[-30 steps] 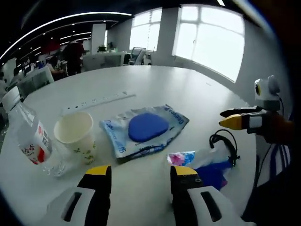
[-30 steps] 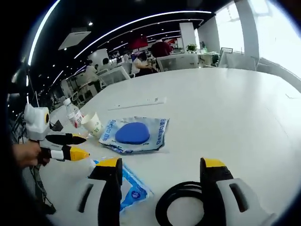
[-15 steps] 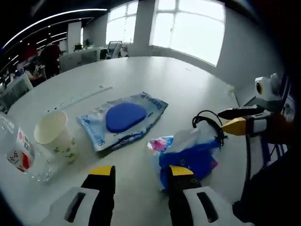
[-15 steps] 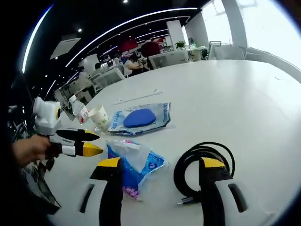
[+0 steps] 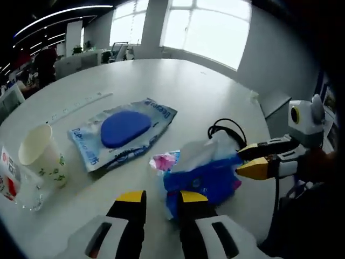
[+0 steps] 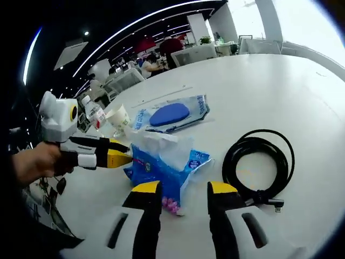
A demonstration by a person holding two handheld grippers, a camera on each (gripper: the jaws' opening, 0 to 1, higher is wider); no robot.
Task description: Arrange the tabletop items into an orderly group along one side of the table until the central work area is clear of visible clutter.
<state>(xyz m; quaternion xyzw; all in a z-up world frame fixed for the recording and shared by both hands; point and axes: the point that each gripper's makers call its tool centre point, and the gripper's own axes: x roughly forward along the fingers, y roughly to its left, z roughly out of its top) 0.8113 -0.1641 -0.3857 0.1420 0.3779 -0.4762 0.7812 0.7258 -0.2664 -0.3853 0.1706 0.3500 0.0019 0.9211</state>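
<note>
A crumpled blue tissue packet (image 5: 207, 178) (image 6: 161, 164) lies on the white table (image 5: 178, 81) between my two grippers. My left gripper (image 5: 163, 197) (image 6: 128, 155) is open with its jaws narrowed, and the packet's corner sits at its right jaw. My right gripper (image 6: 184, 189) (image 5: 237, 162) is open too, its jaws straddling the packet's opposite end. A flat wipes pack with a blue lid (image 5: 121, 132) (image 6: 171, 114) lies beyond it. A coiled black cable (image 5: 226, 129) (image 6: 259, 162) rests beside the packet.
A paper cup (image 5: 40, 159) (image 6: 121, 118) and a clear bottle with a red label (image 5: 11, 178) (image 6: 94, 113) stand together at one side. A long white strip (image 5: 75, 105) lies farther back. Desks, chairs and people fill the room behind.
Both grippers have come in on the blue packet from opposite ends, and both pairs of jaws have narrowed. The right gripper has left the cable behind.
</note>
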